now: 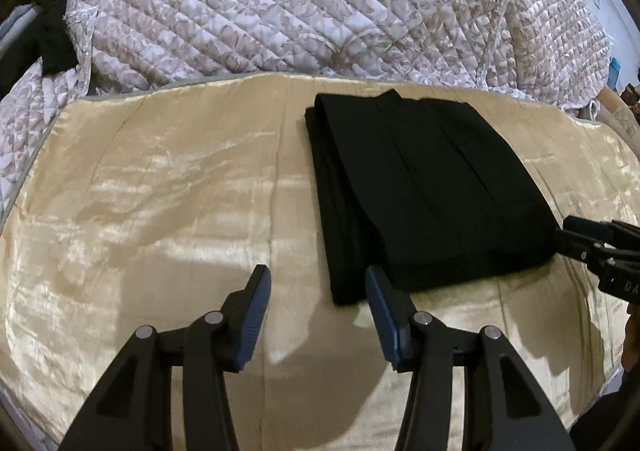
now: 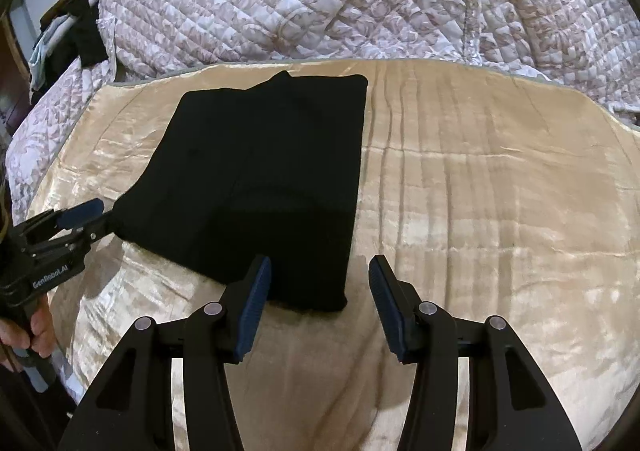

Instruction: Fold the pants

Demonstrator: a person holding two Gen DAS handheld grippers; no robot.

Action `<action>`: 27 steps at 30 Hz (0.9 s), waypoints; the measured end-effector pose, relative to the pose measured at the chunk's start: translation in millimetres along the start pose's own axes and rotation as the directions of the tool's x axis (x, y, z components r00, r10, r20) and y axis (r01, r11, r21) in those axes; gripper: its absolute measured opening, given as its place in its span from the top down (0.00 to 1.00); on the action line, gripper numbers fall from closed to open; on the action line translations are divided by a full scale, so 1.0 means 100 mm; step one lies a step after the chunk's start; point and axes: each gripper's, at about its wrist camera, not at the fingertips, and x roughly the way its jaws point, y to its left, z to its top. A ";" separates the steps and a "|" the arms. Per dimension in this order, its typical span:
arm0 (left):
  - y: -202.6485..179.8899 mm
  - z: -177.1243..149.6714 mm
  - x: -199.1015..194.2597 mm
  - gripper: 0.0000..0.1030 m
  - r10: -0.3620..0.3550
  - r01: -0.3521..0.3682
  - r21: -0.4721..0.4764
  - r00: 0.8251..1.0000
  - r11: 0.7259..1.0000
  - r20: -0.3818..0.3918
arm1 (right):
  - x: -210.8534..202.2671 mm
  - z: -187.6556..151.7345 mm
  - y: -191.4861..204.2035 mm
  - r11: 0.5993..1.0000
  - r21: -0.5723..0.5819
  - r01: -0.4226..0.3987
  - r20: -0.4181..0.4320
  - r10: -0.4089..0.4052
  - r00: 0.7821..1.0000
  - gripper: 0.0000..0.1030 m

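- Left gripper (image 1: 318,287), bottom centre of the left wrist view: jaws parted about halfway, nothing between the blue pads, only bare cover beneath. Right-hand pad overlapping the near edge of the pants in the picture; contact impossible to confirm.
- Right gripper (image 2: 318,277), bottom centre of the right wrist view: likewise half open and empty, left-hand pad sitting in front of the near corner of the cloth.
- Black pants (image 1: 420,187): folded into a compact stacked rectangle, centre-right of the left wrist view, centre-left of the right wrist view, lying flat on the shiny beige bed cover (image 1: 160,191).
- Quilted floral blanket (image 1: 300,3) heaped across the top of both frames, well apart from the pants.
- Judged stage: folding looks essentially complete; layers stepped slightly at the left edge.
- Risk: pad snagging the near edge on any move, dragging the top layer and opening the fold.
- Risk: slick satin-like cover letting the whole stack slide if nudged sideways.
- Risk: a further fold pinching only the upper layers, leaving the lower ones behind and skewing the stack.
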 end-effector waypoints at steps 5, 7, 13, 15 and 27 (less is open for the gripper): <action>-0.09 -0.11 -0.11 0.49 -0.015 0.015 0.007 1.000 1.000 0.001 | -0.11 -0.12 0.07 0.999 -0.023 0.033 0.011 -0.033 0.999 0.50; -0.13 -0.15 -0.18 0.49 -0.026 0.025 0.013 1.000 1.000 0.014 | -0.17 -0.19 0.10 0.999 -0.027 0.036 0.019 -0.036 0.999 0.50; -0.23 -0.21 -0.23 0.49 -0.046 0.046 0.023 0.999 0.999 0.015 | -0.30 -0.34 0.23 1.000 -0.009 -0.009 0.049 0.010 0.999 0.50; -0.25 -0.23 -0.18 0.49 -0.049 0.049 0.029 0.999 0.998 -0.003 | -0.26 -0.38 0.29 1.000 -0.016 -0.017 0.035 0.018 0.999 0.50; -0.28 -0.27 -0.08 0.47 -0.040 0.041 0.034 0.999 0.999 -0.029 | -0.01 -0.43 0.28 1.000 -0.017 0.011 -0.028 -0.011 1.000 0.50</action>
